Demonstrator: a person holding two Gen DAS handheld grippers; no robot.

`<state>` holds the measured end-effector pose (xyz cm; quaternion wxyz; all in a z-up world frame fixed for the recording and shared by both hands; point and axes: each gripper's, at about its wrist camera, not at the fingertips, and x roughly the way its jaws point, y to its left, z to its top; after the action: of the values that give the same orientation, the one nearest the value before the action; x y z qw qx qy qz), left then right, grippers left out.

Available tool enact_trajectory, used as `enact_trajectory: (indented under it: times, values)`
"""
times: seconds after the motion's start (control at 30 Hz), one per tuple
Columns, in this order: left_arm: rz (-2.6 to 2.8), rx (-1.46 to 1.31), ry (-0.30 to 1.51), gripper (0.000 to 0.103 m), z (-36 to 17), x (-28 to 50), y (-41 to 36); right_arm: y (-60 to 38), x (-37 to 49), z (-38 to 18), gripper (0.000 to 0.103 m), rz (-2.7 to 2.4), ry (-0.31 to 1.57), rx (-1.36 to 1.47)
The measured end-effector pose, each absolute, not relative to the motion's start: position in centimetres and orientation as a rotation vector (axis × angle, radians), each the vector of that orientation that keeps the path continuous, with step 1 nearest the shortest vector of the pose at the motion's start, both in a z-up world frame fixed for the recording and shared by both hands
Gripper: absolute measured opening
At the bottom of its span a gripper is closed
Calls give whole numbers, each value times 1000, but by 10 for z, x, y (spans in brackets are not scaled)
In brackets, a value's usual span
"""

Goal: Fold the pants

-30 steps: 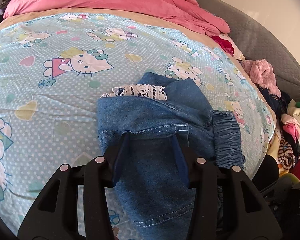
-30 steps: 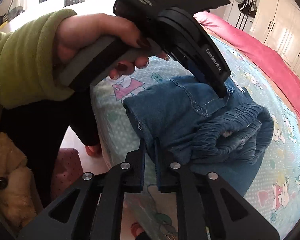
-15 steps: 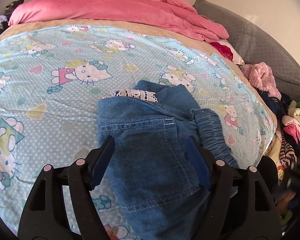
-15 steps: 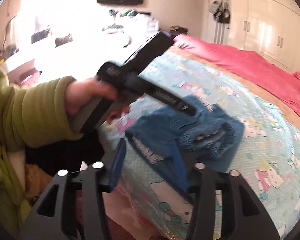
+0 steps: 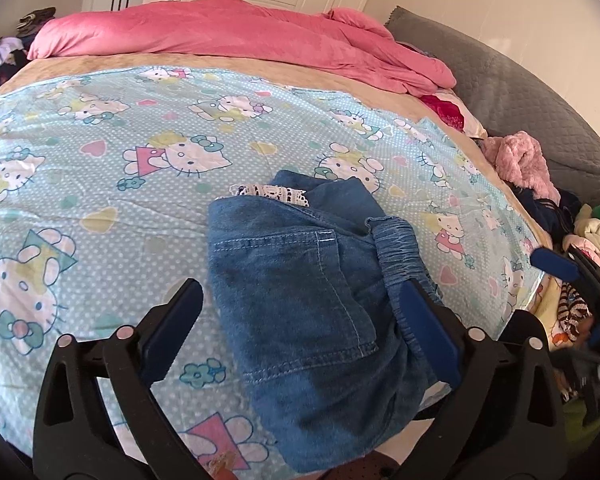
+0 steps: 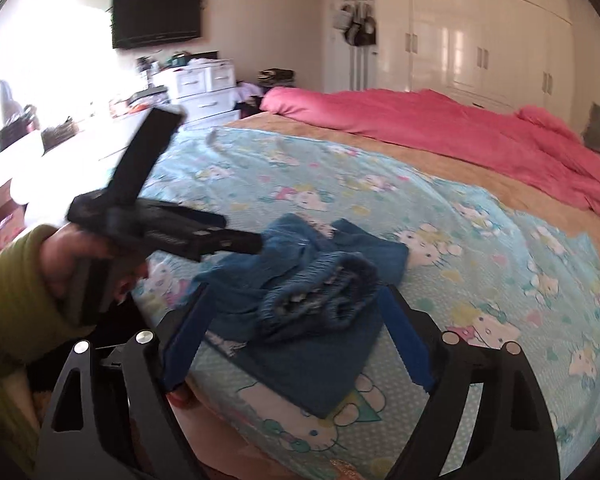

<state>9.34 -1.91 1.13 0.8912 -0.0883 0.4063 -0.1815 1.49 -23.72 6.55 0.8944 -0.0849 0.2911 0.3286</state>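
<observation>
We log folded denim pants (image 5: 300, 300) on the bed (image 5: 100, 168), lying beneath both: left hand-held gripper (image 5: 304, 320) and right hand-held gripper (image 6: 296, 320), jaws just opened wide, apparently gripping nothing.

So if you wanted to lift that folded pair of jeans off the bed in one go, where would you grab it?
Probably at the near folded edge of the folded jeans, coming in low from the bed's front edge. There the layers lie stacked, so one pinch would likely catch them all. The bunched elastic waistband and the lace trim are single loose parts and would likely let the stack unfold.
</observation>
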Motion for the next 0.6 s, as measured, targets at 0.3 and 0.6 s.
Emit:
enact_trajectory:
  times: [0.3, 0.6]
  values:
    - [-343, -211, 860, 93, 4, 89, -6, -252, 50, 55, 83, 533, 675, -95]
    - [-325, -235, 887, 93, -8, 91, -1, -267, 84, 31, 83, 445, 789, -9]
